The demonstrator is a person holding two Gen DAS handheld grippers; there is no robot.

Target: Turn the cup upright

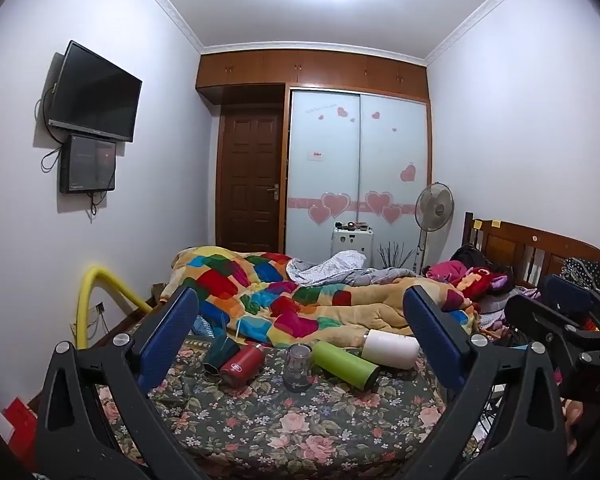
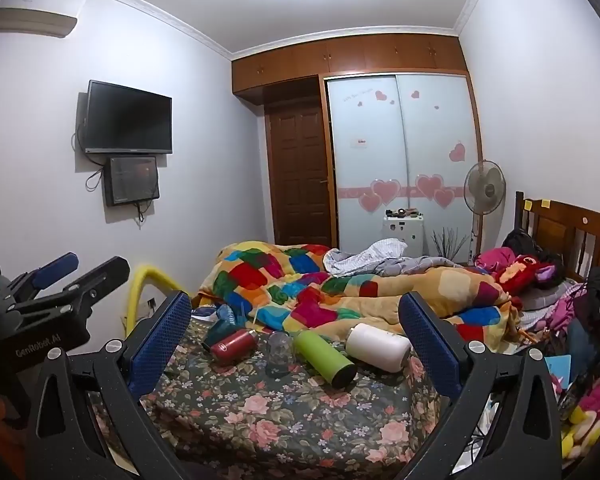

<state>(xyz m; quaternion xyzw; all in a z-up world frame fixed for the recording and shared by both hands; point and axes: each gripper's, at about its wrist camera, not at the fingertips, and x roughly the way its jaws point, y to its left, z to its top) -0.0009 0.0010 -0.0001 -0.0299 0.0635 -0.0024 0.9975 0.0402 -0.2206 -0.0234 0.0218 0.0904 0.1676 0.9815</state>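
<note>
Several cups lie on the floral bedsheet [image 1: 260, 432]: a dark green cup [image 1: 220, 354], a red flask [image 1: 242, 364], a green bottle [image 1: 346, 364] and a white bottle [image 1: 390, 348], all on their sides. A clear glass cup [image 1: 297, 366] stands mouth-down between them. They also show in the right wrist view: red flask [image 2: 234, 346], glass cup [image 2: 279, 354], green bottle [image 2: 324, 356], white bottle [image 2: 378, 346]. My left gripper [image 1: 300, 312] is open and empty, well short of the cups. My right gripper [image 2: 296, 312] is open and empty too.
A colourful patchwork quilt [image 1: 284, 300] is bunched behind the cups. Clothes and a red plush [image 1: 480, 280] pile by the wooden headboard [image 1: 540, 248]. A yellow tube [image 1: 88, 304] stands at the bed's left. The other gripper shows at each view's edge [image 1: 560, 320] [image 2: 52, 280].
</note>
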